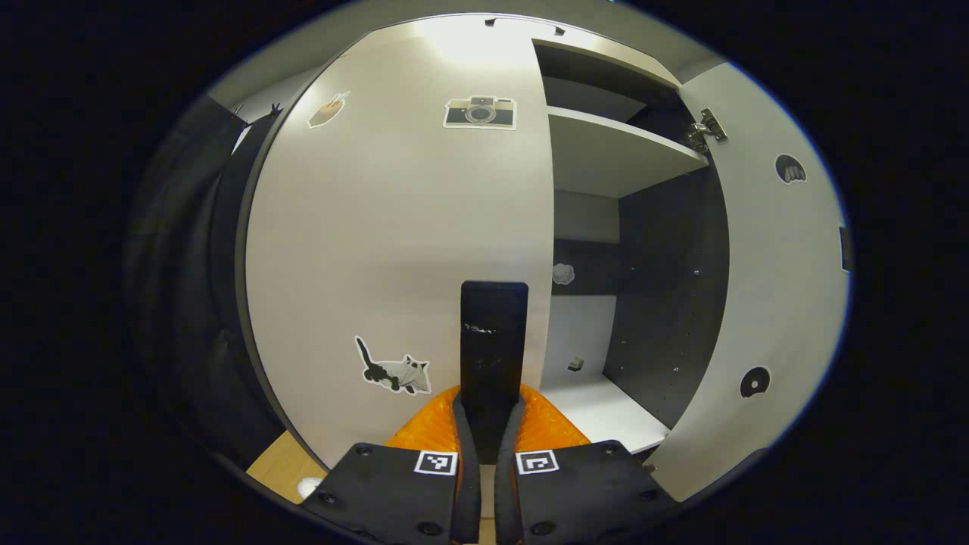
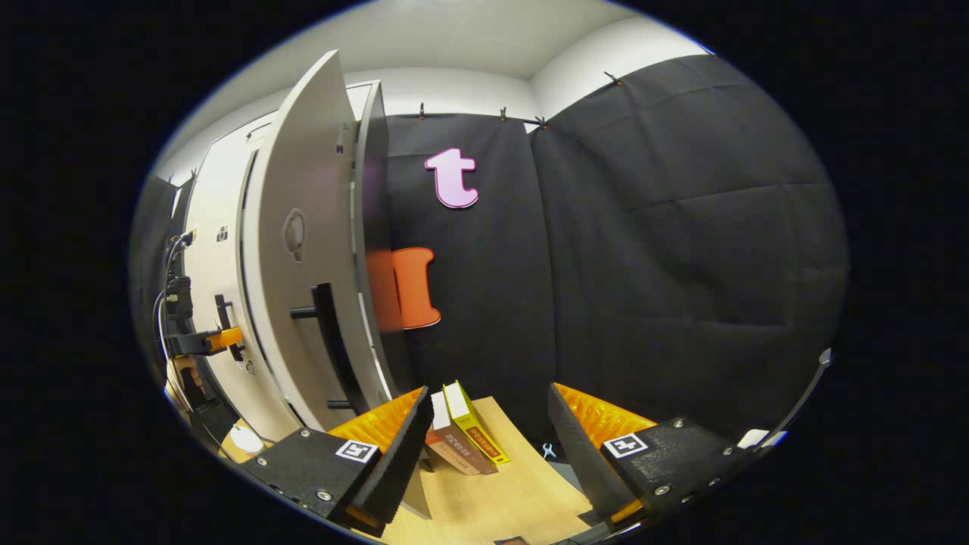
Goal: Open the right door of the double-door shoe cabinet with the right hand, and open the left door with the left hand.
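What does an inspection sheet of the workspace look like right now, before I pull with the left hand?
Surface: light wooden floor, bare where it shows.
Job's things: right door swung open, shelves exposed; left door closed, its black handle upright.
Clutter: books leaning by the cabinet's foot; a small white object on the floor.
Grippers: left tongs closed on the left door's handle; right tongs open, holding nothing, beside the open door's edge.
Cables: a dark cable runs along the far gripper seen in the right gripper view.
Surroundings: black cloth booth wall, white ceiling above.
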A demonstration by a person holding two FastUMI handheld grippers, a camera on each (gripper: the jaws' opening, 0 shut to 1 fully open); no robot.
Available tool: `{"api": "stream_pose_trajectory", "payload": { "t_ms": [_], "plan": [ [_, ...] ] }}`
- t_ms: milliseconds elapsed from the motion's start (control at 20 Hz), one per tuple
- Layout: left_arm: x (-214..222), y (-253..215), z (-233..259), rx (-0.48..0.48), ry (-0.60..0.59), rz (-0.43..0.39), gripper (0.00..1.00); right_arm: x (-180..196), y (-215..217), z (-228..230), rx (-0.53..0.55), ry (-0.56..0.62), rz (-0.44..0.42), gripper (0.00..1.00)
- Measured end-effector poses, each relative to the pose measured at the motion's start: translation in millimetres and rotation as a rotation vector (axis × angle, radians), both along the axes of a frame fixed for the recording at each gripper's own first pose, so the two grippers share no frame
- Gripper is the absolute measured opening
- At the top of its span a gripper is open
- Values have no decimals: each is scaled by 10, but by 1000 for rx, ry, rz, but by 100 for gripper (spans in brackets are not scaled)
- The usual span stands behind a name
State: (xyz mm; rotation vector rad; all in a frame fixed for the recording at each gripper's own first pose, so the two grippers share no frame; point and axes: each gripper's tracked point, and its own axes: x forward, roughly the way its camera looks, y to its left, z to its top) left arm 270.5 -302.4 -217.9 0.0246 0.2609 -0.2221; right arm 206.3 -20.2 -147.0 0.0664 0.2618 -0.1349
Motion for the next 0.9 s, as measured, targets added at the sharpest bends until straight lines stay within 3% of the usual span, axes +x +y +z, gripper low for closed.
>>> {"api": "stream_pose_trajectory", "payload": {
  "t_ms": [700,750,900],
  "plan": [
    [-712,459,118,-54,5,-61,11,-349,710,181,-51,-53,46,99],
    [-769,517,125,-61,5,-62,11,-367,748,184,-53,-55,52,93],
    [-871,617,143,-64,0,-60,11,-375,905,192,-52,-64,73,93]
  ]
}}
